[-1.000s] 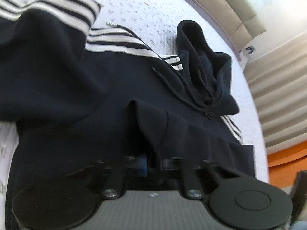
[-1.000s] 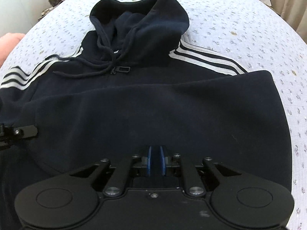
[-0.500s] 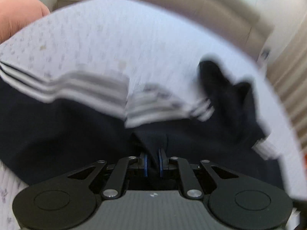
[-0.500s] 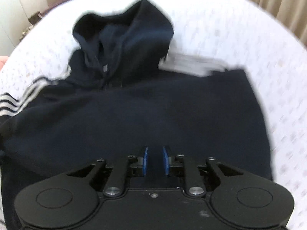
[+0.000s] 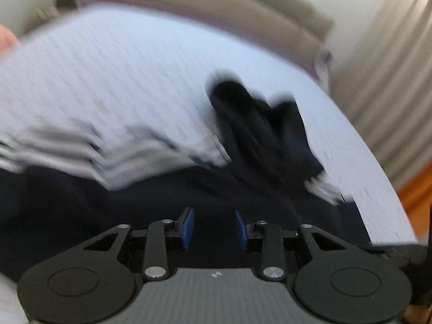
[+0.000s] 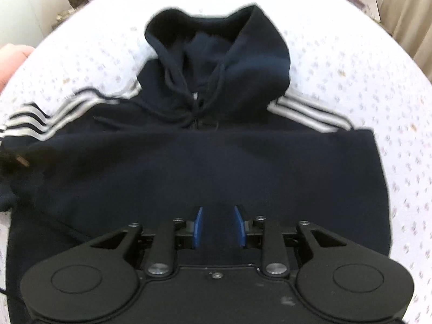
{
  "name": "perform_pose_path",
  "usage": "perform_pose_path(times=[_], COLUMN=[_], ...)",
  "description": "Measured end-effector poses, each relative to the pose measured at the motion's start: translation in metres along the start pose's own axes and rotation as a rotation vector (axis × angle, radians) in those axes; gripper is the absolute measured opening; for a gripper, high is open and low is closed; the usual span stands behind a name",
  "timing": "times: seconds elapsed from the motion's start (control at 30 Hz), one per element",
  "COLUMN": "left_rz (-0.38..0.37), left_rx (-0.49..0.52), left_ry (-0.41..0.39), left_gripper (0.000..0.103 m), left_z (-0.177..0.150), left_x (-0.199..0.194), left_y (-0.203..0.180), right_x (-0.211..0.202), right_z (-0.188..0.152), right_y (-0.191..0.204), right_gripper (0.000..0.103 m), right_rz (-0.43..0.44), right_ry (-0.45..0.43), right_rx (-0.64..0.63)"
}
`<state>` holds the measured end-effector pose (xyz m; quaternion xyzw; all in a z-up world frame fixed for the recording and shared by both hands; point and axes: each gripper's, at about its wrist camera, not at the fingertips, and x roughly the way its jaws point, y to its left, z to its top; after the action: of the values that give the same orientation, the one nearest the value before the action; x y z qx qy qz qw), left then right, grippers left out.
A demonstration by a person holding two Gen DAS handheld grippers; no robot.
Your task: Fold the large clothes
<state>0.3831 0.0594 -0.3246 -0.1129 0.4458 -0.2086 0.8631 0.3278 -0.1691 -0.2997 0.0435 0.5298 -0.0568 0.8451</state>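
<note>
A dark navy hoodie [image 6: 205,167] with white sleeve stripes lies folded on a bed, its hood [image 6: 221,51] toward the far side. My right gripper [image 6: 218,225] hovers over the folded lower body, jaws opening, nothing pinched between the blue pads. In the blurred left wrist view the same hoodie [image 5: 81,210] fills the lower half, its hood [image 5: 259,129] at right and striped sleeves [image 5: 89,151] at left. My left gripper [image 5: 214,229] sits above the dark fabric, jaws opening, with no cloth gripped between them.
The bed has a white sheet [image 6: 351,62] with small floral print. A beige padded headboard [image 5: 216,19] runs along the far edge, curtains [image 5: 383,86] at right. A pink pillow-like shape [image 6: 10,56] shows at the left edge.
Both grippers went from shut to parted and let go of the hoodie fabric. The left gripper lifted and rolled, showing more bed and headboard. The right view shifted sideways over the hoodie.
</note>
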Motion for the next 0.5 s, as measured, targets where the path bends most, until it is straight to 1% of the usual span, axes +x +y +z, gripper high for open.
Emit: perform_pose_path(times=[0.07, 0.1, 0.13, 0.17, 0.27, 0.3, 0.37, 0.47, 0.5], left_rz=[0.013, 0.052, 0.080, 0.087, 0.082, 0.084, 0.100, 0.121, 0.131], left_rx=[0.018, 0.024, 0.025, 0.024, -0.055, -0.072, -0.098, -0.087, -0.088], left_ry=[0.071, 0.108, 0.114, 0.097, 0.098, 0.097, 0.090, 0.047, 0.034], left_gripper=[0.024, 0.021, 0.019, 0.018, 0.017, 0.017, 0.017, 0.022, 0.026], left_z=[-0.012, -0.017, -0.022, -0.031, -0.032, -0.032, -0.031, -0.040, -0.044], left_x=[0.029, 0.043, 0.050, 0.046, 0.045, 0.042, 0.025, -0.011, -0.022], left_y=[-0.006, -0.008, -0.008, -0.007, -0.003, -0.002, -0.001, -0.004, -0.004], right_x=[0.012, 0.020, 0.024, 0.025, 0.023, 0.022, 0.021, 0.018, 0.018], right_z=[-0.002, -0.004, -0.006, -0.005, -0.002, -0.004, -0.008, -0.012, -0.013], right_y=[0.000, -0.002, -0.002, -0.001, 0.003, 0.003, 0.002, -0.001, -0.001], right_gripper=[0.032, 0.032, 0.032, 0.033, 0.033, 0.033, 0.033, 0.033, 0.034], right_rz=[-0.002, -0.005, -0.004, -0.008, -0.017, -0.015, -0.004, 0.011, 0.013], right_ry=[0.046, 0.078, 0.078, 0.073, 0.078, 0.073, 0.052, 0.028, 0.022], right_rx=[0.013, 0.023, 0.032, 0.027, -0.011, -0.027, -0.046, -0.072, -0.083])
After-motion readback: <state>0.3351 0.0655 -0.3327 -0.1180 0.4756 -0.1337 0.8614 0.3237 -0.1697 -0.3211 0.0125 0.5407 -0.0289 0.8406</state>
